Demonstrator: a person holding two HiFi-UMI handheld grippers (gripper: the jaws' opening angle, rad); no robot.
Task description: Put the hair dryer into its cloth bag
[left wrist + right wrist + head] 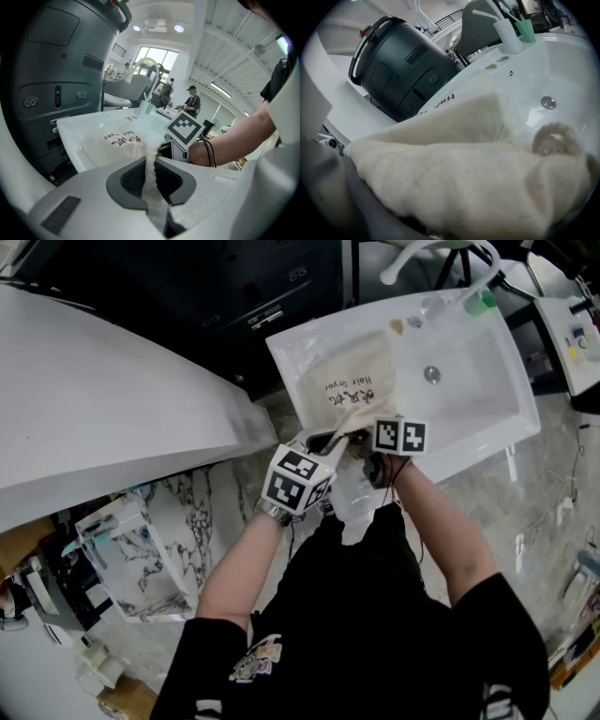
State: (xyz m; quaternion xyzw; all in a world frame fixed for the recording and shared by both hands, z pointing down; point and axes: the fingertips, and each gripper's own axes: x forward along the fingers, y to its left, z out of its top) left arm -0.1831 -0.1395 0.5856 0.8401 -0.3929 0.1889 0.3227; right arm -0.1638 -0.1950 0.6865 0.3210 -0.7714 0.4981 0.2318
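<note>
A cream cloth bag (345, 390) printed "Hair dryer" lies in the white sink (478, 413), its mouth towards me. My left gripper (330, 448) is shut on a fold of the bag's rim, and the cloth (151, 164) is pinched between its dark pads (133, 178). My right gripper (373, 444) is at the bag's mouth beside the left one. In the right gripper view the bag (464, 164) bulges over the jaws and hides them. A dark part (376, 468) shows under the right gripper. I cannot make out the hair dryer itself.
The sink's drain (431, 374) and faucet (427, 254) lie beyond the bag, with a green cup (481, 302) at the back rim. A dark grey machine (403, 70) stands to the sink's left. A white counter (94, 399) runs on my left.
</note>
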